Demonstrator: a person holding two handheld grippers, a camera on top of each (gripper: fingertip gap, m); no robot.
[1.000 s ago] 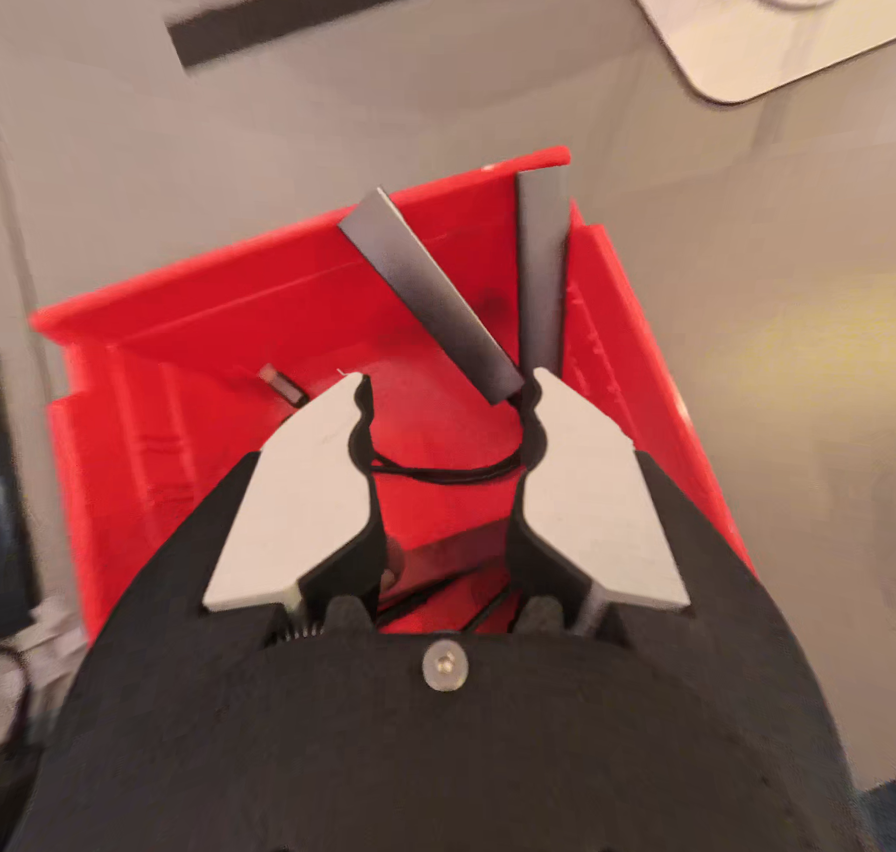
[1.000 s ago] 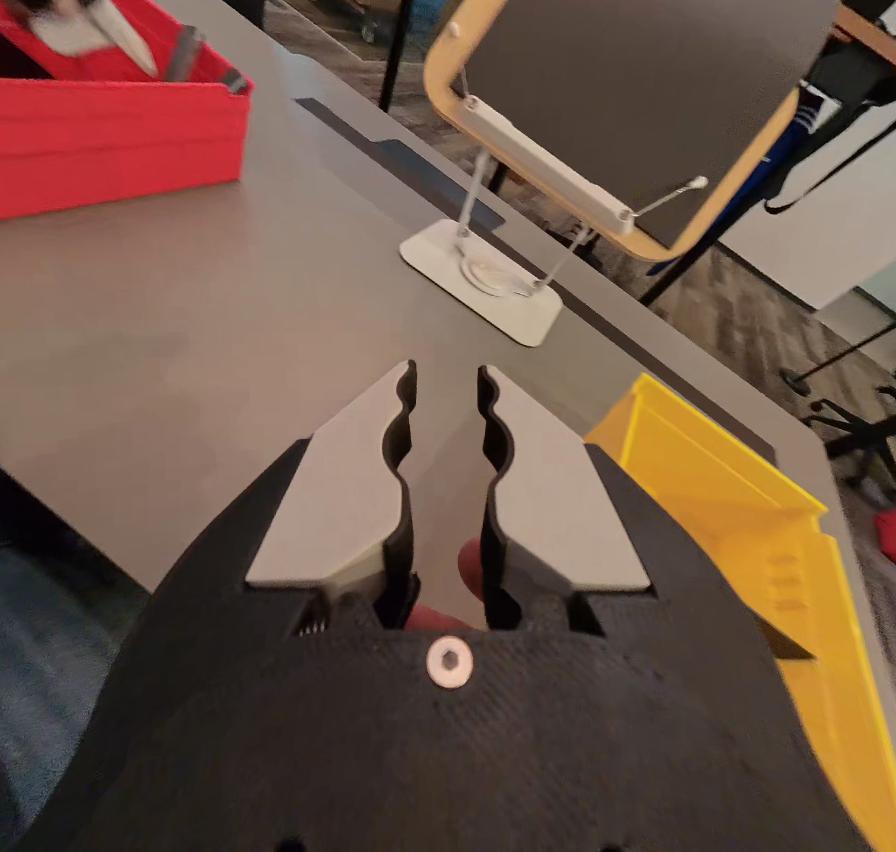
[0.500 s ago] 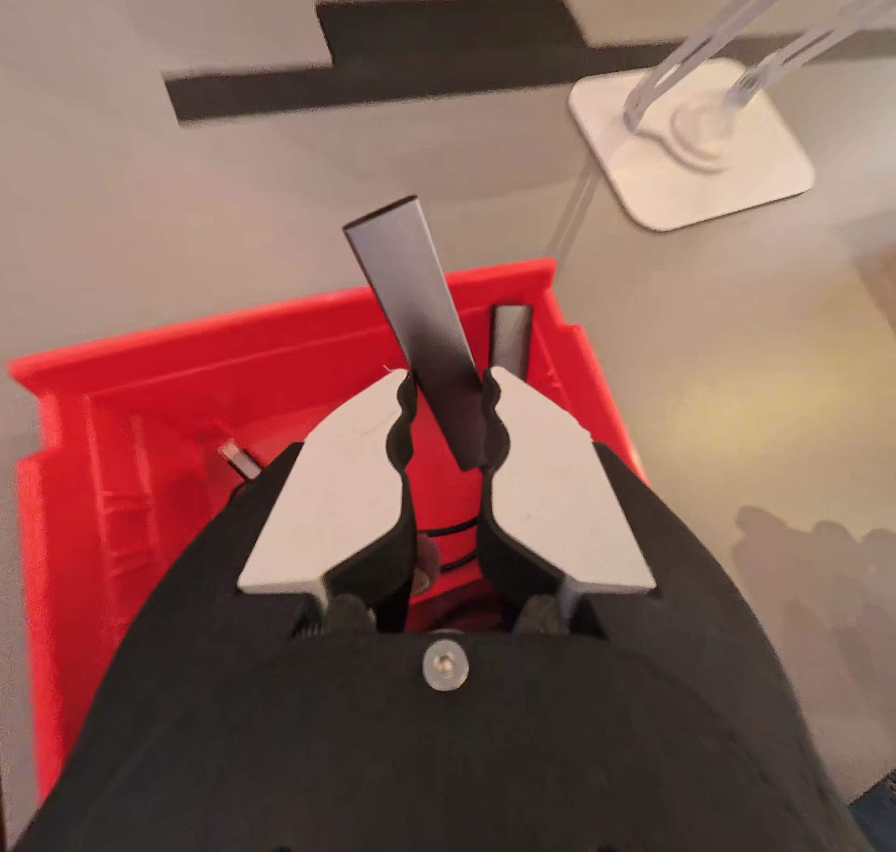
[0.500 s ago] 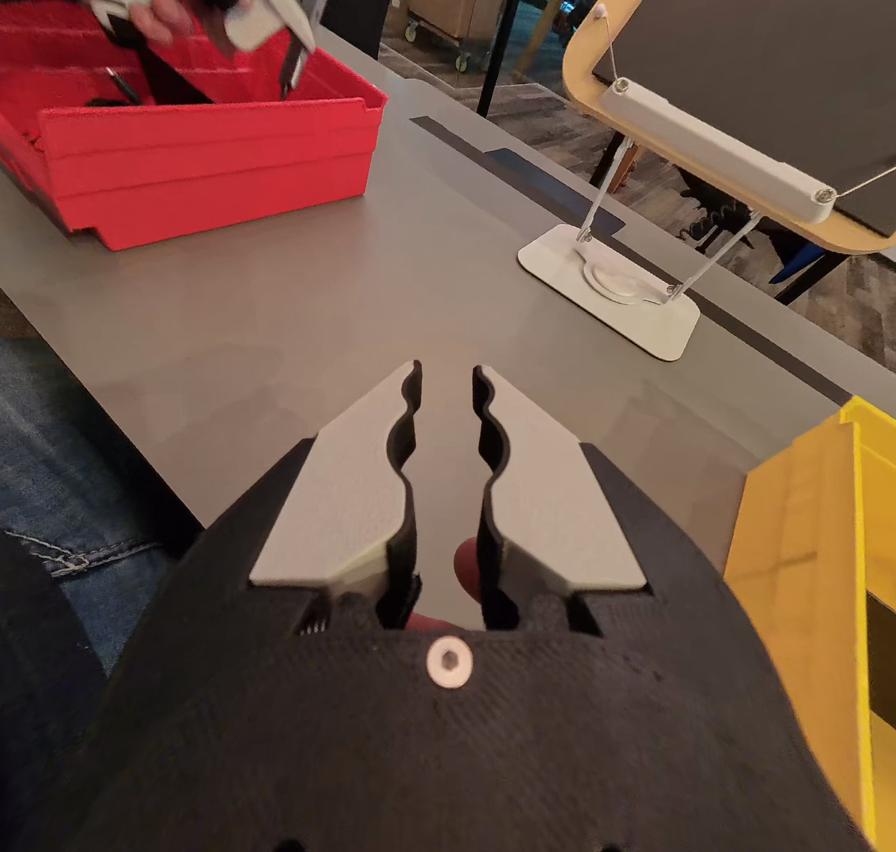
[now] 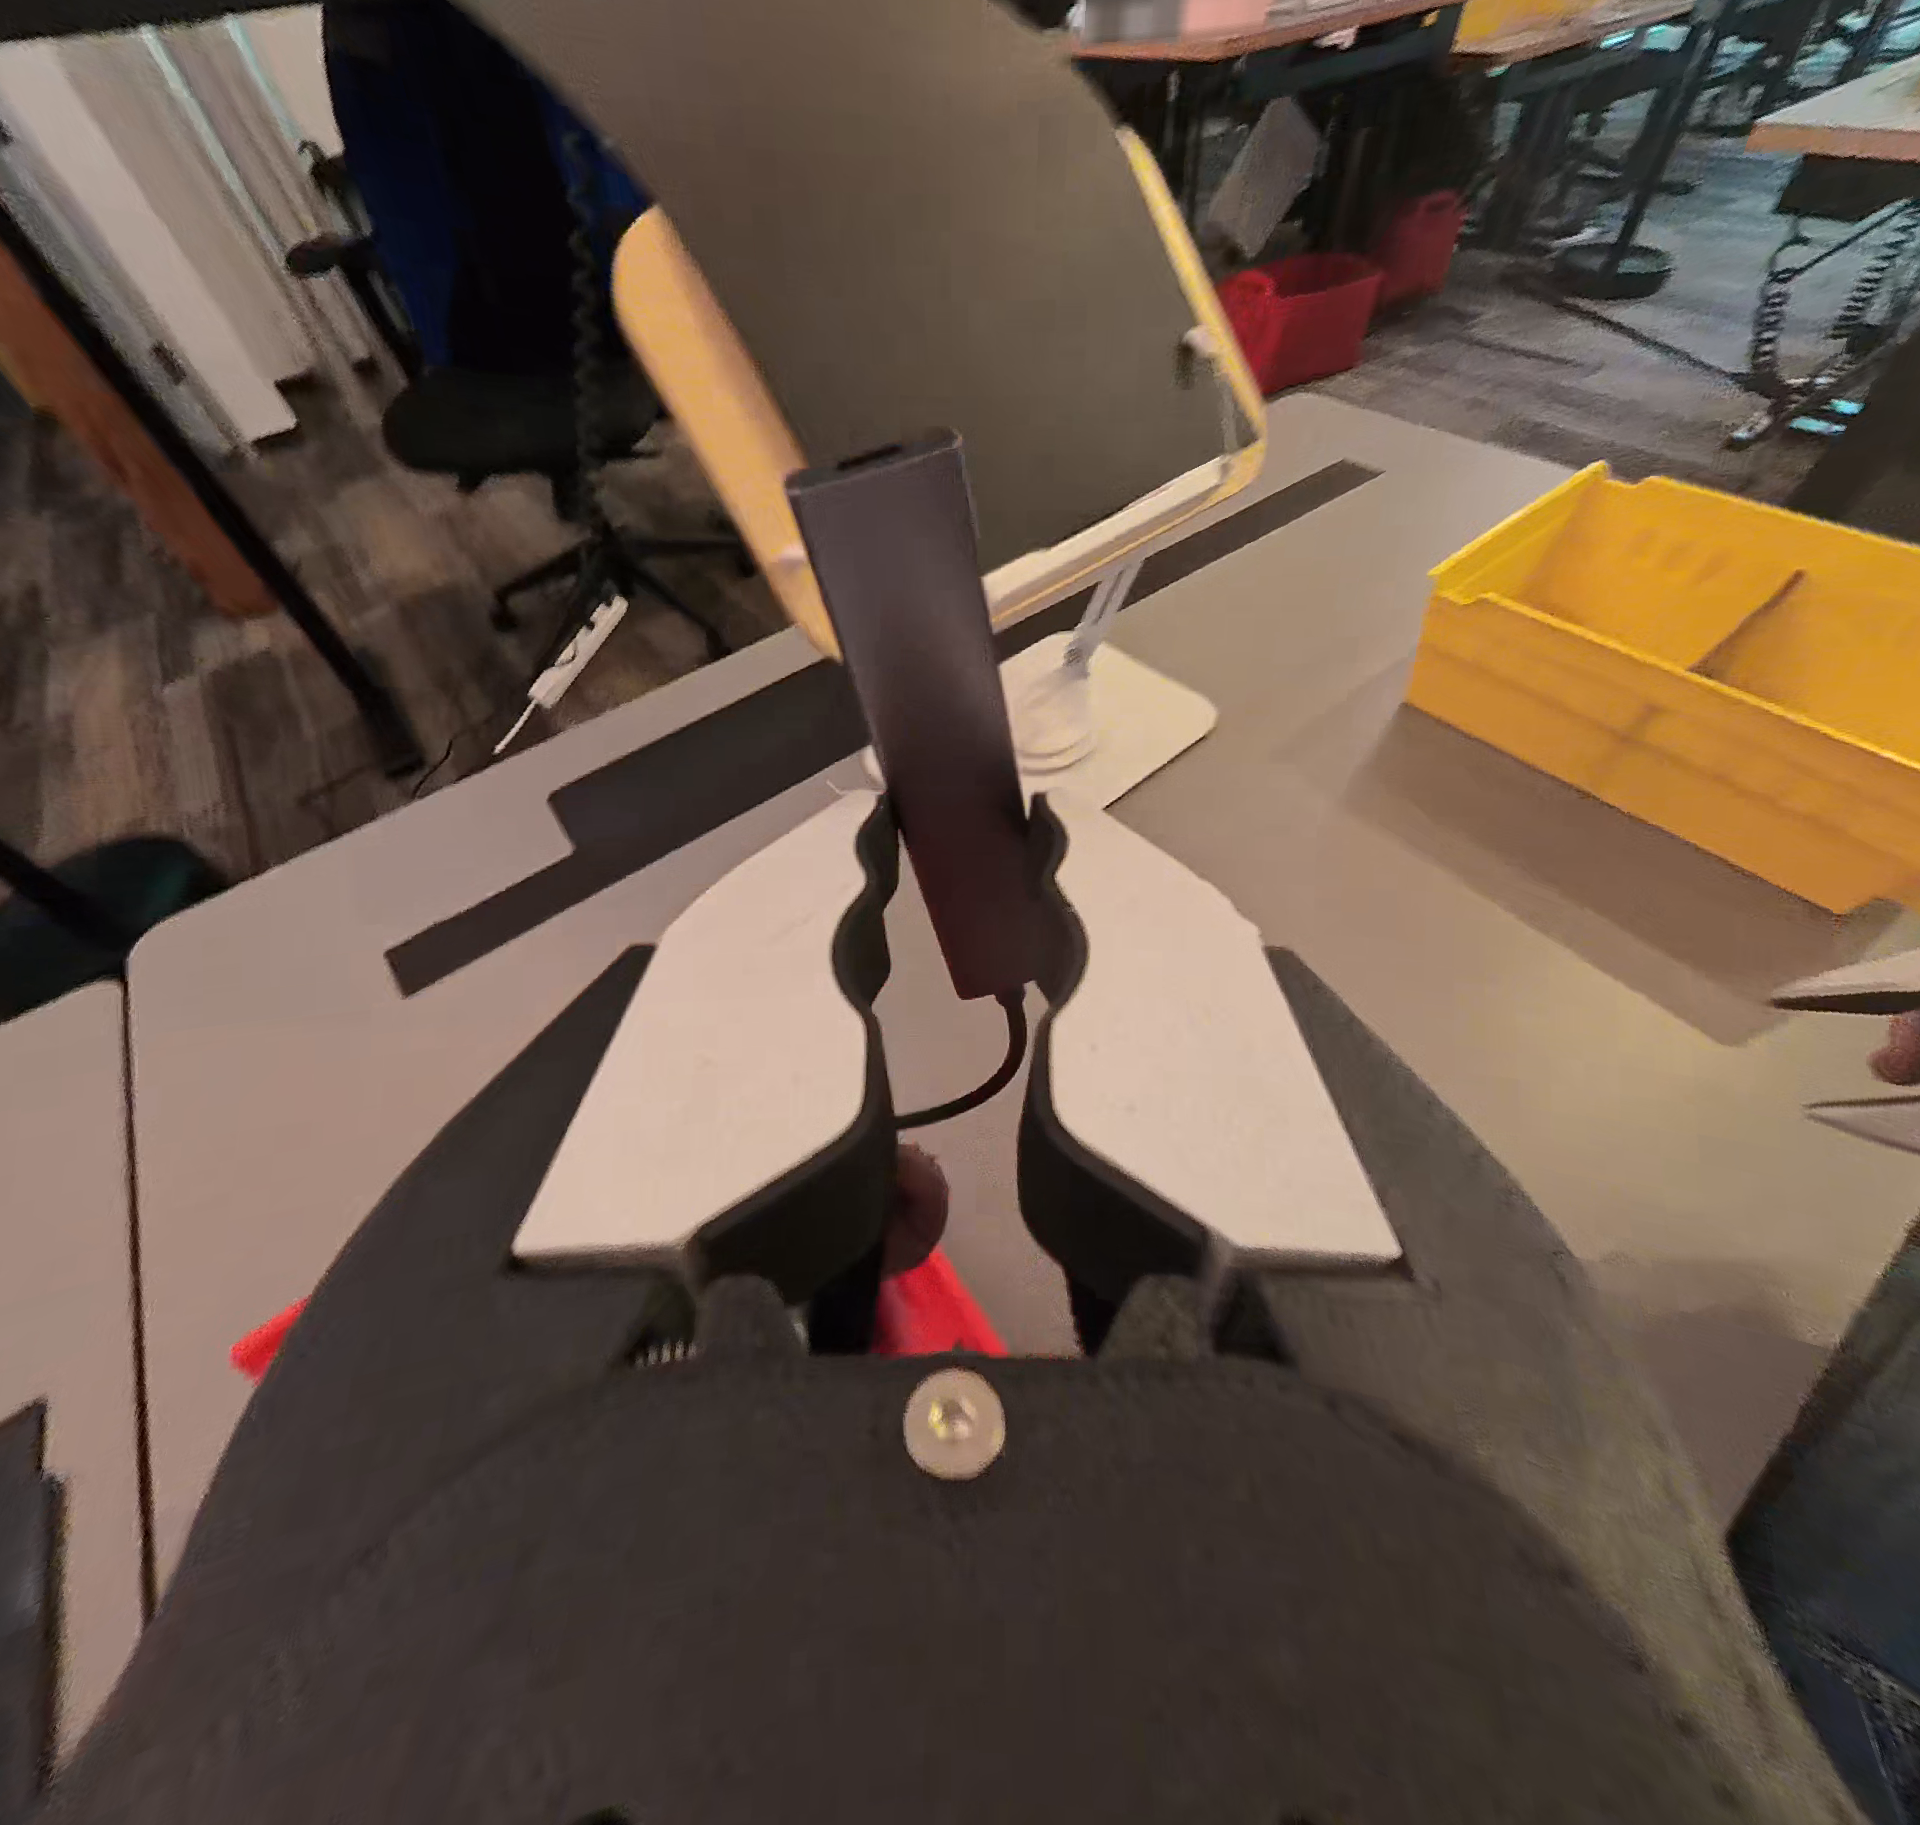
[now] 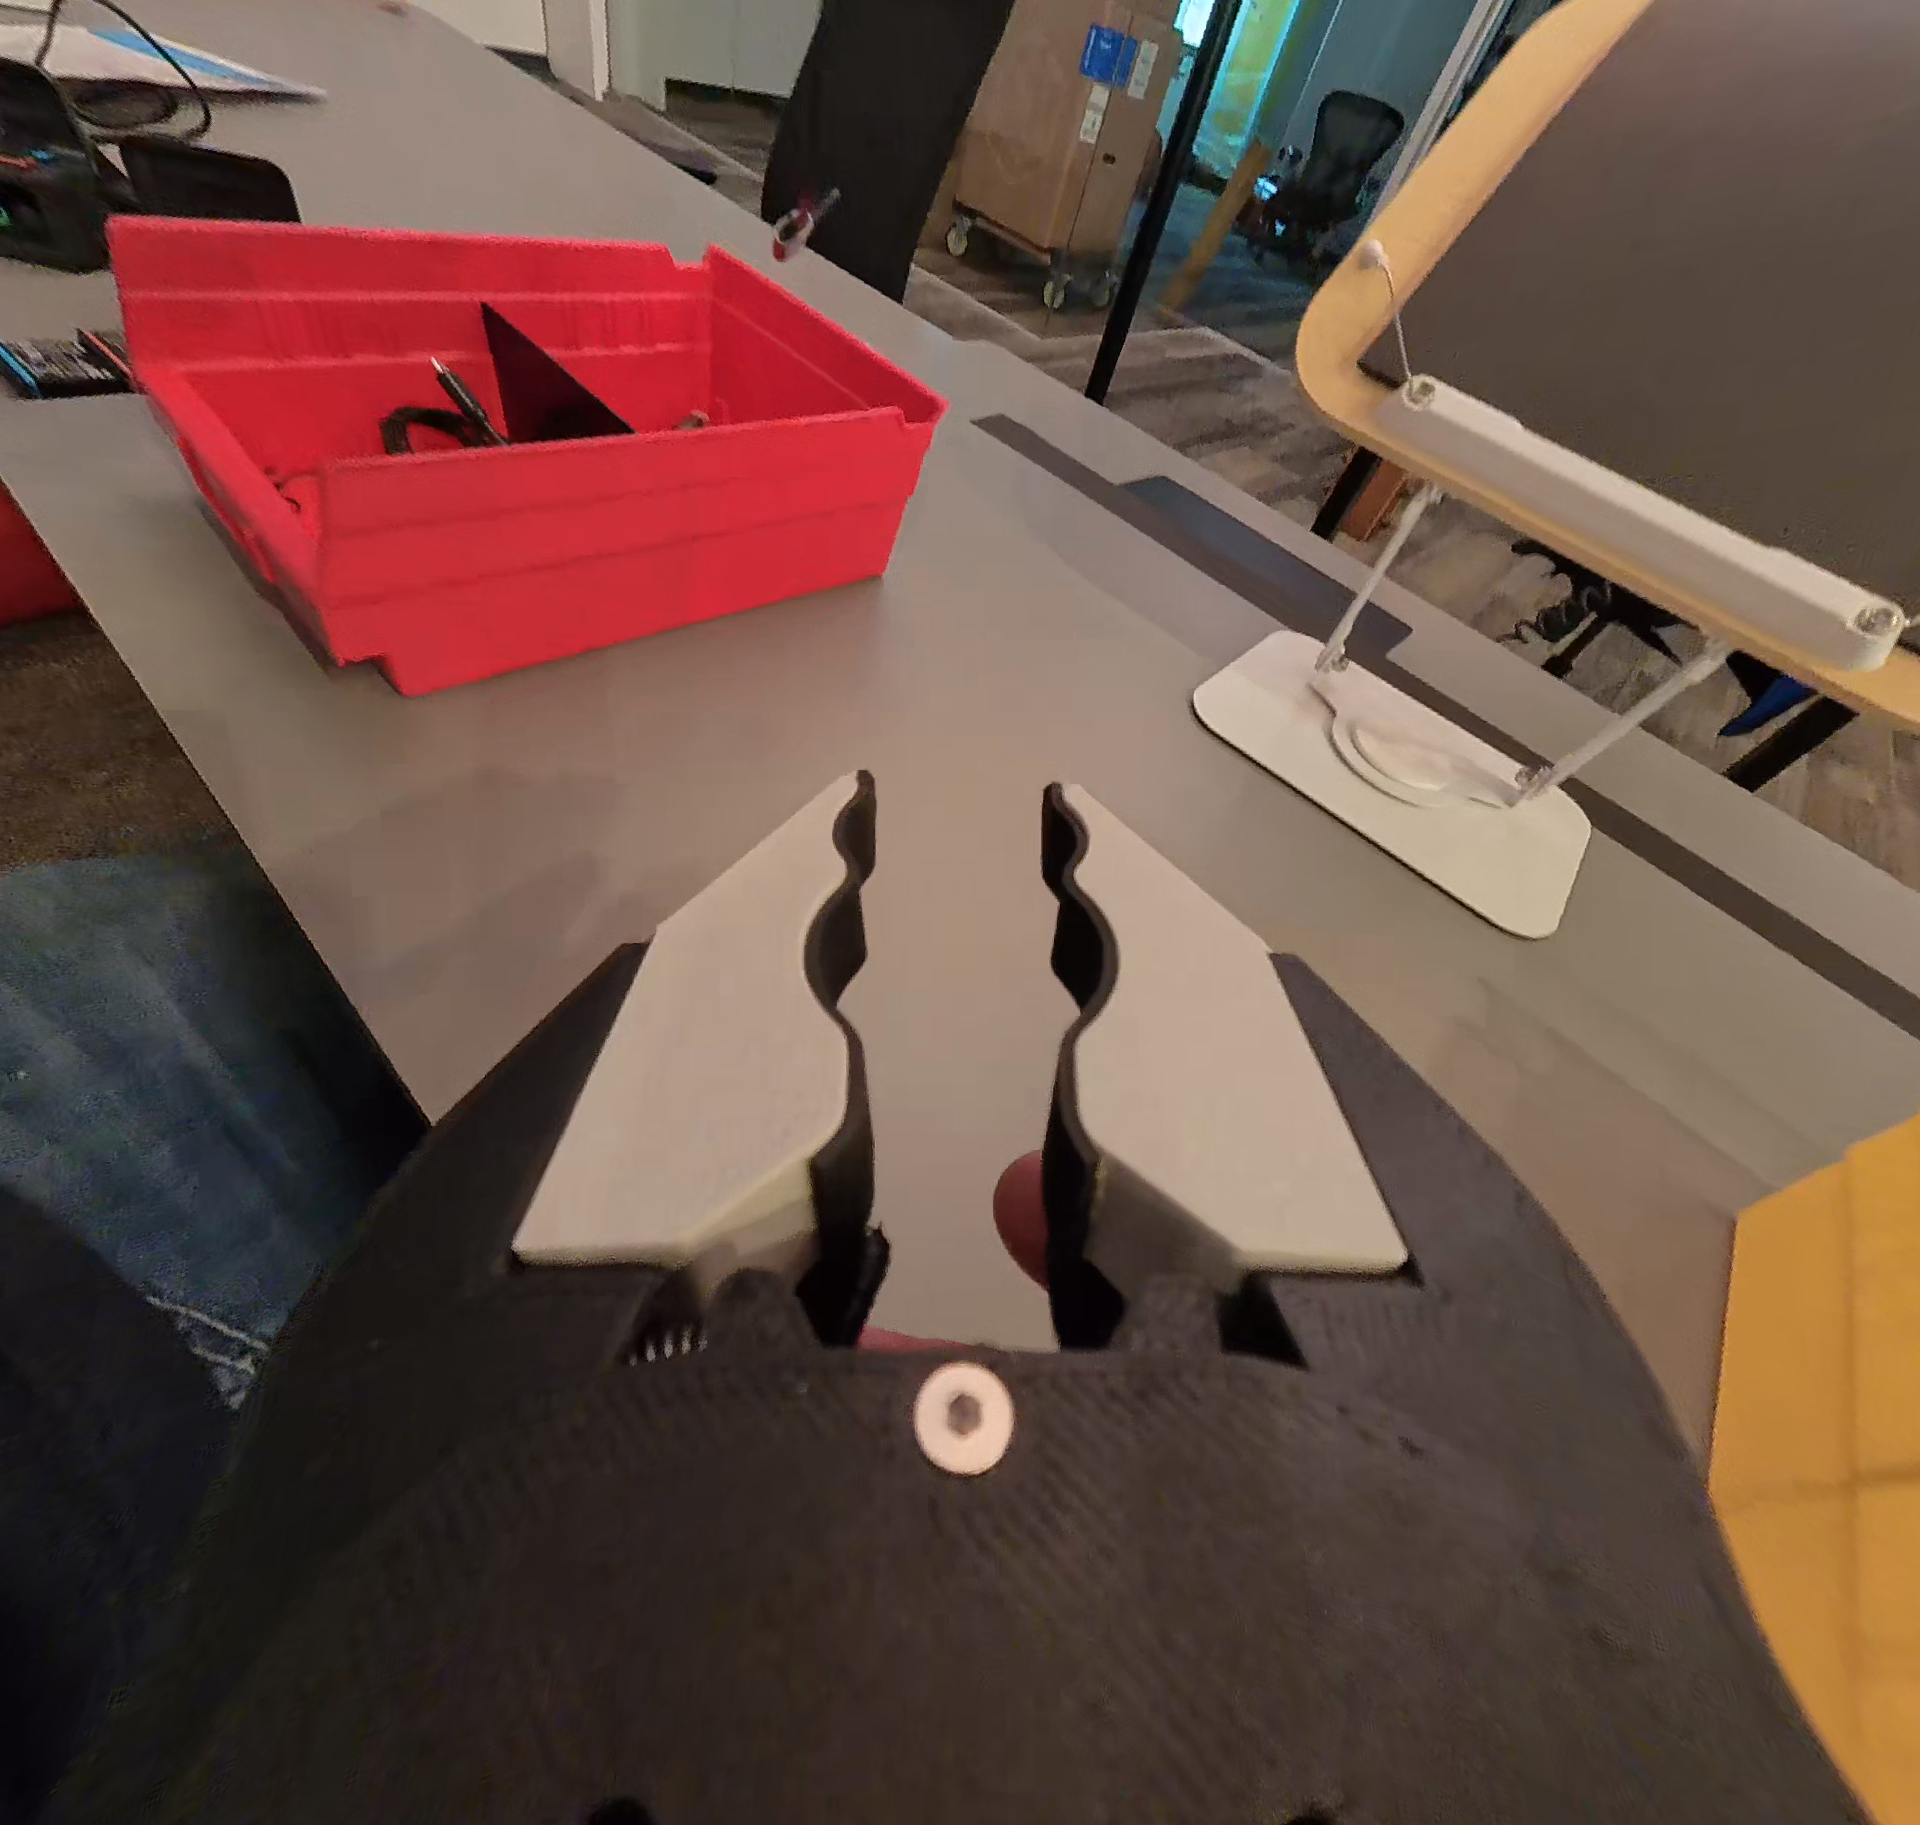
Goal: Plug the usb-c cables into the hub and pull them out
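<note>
My left gripper [image 5: 961,819] is shut on the lower end of a dark grey USB hub [image 5: 904,684] and holds it upright above the grey table [image 5: 312,902]. The hub's thin black cable [image 5: 987,1079] curls down between the fingers. A port shows on the hub's top end. My right gripper [image 6: 956,799] is open and empty, low over the table's near edge. The red bin [image 6: 582,549] stands to its left, with black cables [image 6: 436,419] and a dark divider [image 6: 551,383] inside. A strip of the red bin [image 5: 935,1308] shows under my left gripper.
A tilted dark panel on a wooden frame [image 6: 1662,269] stands on a white base [image 6: 1403,767] at the table's far side. A yellow bin [image 5: 1662,695] sits at the right. A leg in jeans [image 6: 135,1048] is beside the table edge. Two grey tips [image 5: 1860,996] show at the left view's right edge. About 30 centimeters separates my left fingertips from my right.
My left gripper closed on the hub, lifted it out of the red bin and tilted up to face across the table. My right gripper turned left and opened a little wider.
</note>
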